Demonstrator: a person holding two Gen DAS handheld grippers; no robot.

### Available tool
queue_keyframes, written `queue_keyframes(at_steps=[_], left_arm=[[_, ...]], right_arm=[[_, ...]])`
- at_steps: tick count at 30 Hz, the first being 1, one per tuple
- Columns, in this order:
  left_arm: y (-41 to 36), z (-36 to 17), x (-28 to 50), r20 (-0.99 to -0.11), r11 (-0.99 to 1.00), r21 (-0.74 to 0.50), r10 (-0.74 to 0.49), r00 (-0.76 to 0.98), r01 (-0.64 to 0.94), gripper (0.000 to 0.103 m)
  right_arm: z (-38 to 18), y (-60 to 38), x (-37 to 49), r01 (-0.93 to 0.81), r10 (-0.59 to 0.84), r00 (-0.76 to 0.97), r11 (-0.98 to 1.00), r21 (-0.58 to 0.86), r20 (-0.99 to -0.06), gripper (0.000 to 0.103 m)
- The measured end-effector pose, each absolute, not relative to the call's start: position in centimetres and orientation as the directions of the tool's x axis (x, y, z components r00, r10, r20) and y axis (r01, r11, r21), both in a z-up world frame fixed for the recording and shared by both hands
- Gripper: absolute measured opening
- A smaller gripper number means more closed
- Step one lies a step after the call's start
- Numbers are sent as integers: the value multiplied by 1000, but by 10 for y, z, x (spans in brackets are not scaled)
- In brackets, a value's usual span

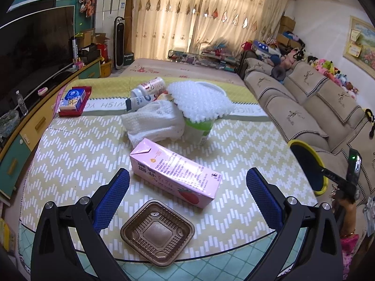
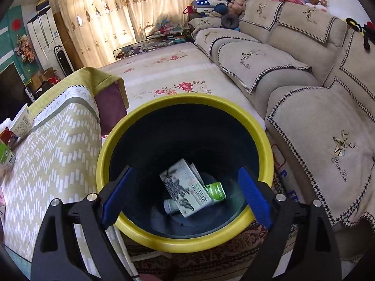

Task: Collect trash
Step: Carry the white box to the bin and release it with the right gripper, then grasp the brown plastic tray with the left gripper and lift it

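The task looks partly done. The yellow-rimmed bin [image 2: 185, 164], on the floor beside the table's edge, already holds a printed packet [image 2: 185, 187], a green carton [image 2: 216, 190] and a small white bottle [image 2: 170, 206]. The right gripper [image 2: 187, 195] hangs over its mouth, jaws spread and empty. Left on the tabletop [image 1: 70, 154]: a brown tray [image 1: 157, 231] at the near edge, a pink carton [image 1: 175, 171], and farther back a cloth [image 1: 154, 121], a cup [image 1: 199, 126] and bottles [image 1: 145, 93]. The left gripper [image 1: 187, 199] stands wide open over the tray and carton, holding nothing.
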State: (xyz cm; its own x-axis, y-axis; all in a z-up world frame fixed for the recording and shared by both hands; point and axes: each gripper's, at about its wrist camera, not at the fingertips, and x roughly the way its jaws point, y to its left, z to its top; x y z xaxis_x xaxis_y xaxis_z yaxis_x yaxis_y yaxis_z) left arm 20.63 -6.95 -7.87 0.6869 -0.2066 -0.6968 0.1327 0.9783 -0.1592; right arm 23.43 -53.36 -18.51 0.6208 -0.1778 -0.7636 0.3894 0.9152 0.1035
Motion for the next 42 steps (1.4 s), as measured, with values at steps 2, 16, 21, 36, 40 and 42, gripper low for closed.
queue_keyframes(at_steps=[2,16,21,36,40,42], left_arm=[[-70,-85,211,-713,979,-161,-204,671,127,98],[-53,-115,202,-769,954,-122,-264,582,273,98],[-48,-129,207,-795,937,-90,-272,542,338,98],[-41,-155,215,-830,895,-83,-305,467,438,76],[-42,-153,211,-831,891,-91,-314,459,445,70],[-47,-149,206,-830,888,-82,-311,462,452,70]], right_arm=[[-187,-535,233,389,-169,621,914,113,-766,85],[-186,-517,235,338,-109,630,930,145,-769,85],[-184,-513,233,327,-97,633,933,152,-768,85],[-191,-493,237,282,-47,620,945,166,-783,85],[-189,-492,236,278,-40,623,945,174,-781,85],[-188,-491,235,276,-38,626,945,176,-779,85]])
